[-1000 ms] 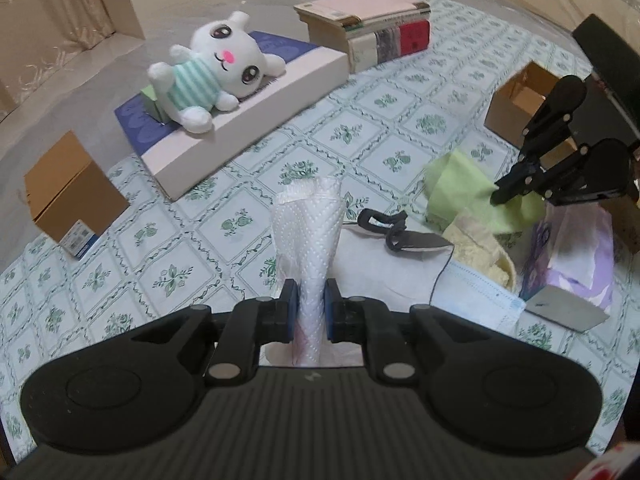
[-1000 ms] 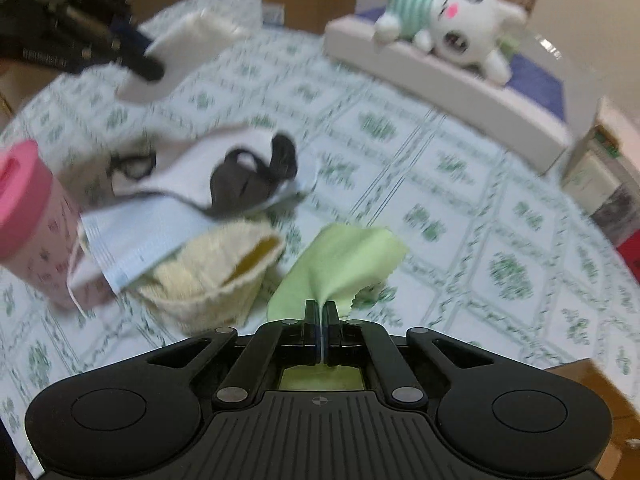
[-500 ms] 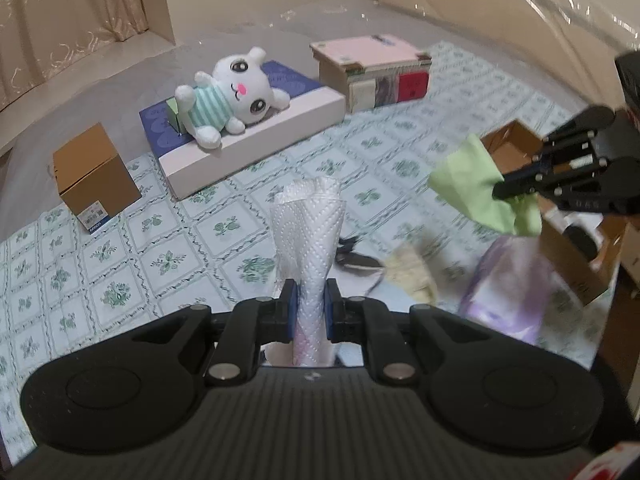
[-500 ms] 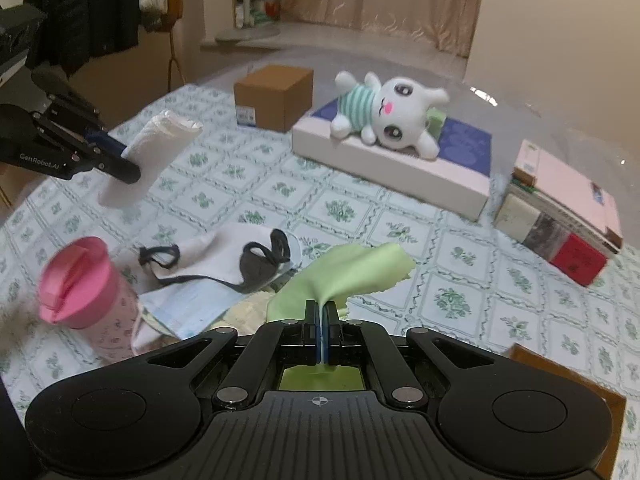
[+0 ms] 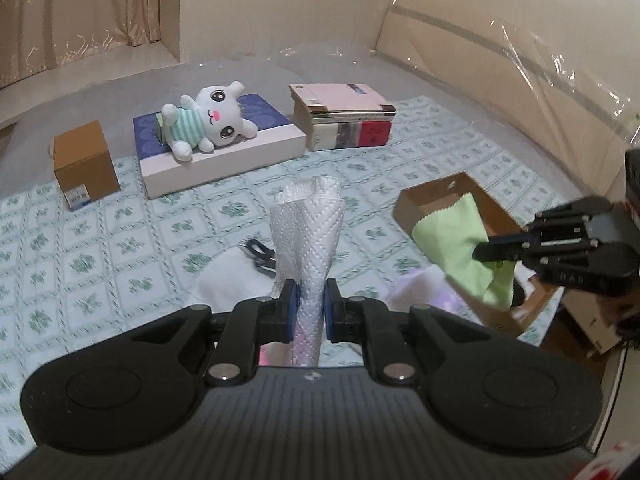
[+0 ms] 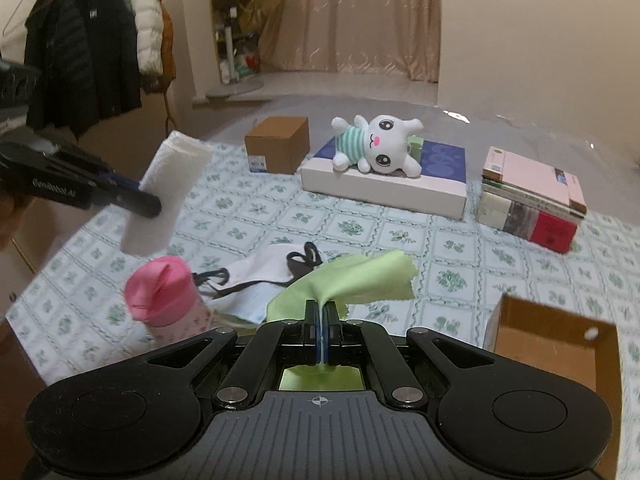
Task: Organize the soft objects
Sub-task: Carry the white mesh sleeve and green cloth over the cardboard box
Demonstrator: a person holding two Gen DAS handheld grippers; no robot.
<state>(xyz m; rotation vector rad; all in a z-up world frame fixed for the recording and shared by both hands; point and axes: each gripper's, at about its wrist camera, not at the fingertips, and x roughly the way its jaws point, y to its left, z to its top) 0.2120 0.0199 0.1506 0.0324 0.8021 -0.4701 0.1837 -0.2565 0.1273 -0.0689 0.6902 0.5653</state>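
My left gripper (image 5: 307, 304) is shut on a folded white paper towel (image 5: 308, 236) that stands up between its pads, held above the patterned cloth. The right wrist view shows that same towel (image 6: 168, 192) in the air at the left. My right gripper (image 6: 321, 312) is shut on a light green cloth (image 6: 360, 278), lifted off the table; in the left wrist view this cloth (image 5: 460, 248) hangs in front of an open brown cardboard box (image 5: 448, 196). That box (image 6: 556, 340) lies low right in the right wrist view.
White and blue face masks with black straps (image 6: 260, 276) lie mid-table beside a pink-lidded cup (image 6: 164, 296). A white plush bunny (image 5: 208, 120) rests on a flat white box (image 5: 224, 160). Stacked books (image 5: 344, 116) and a closed brown box (image 5: 86, 164) stand behind.
Both grippers have risen away from the table with their cloths, and the views have widened. The green cloth now hangs by the open box, no longer touching the pile.
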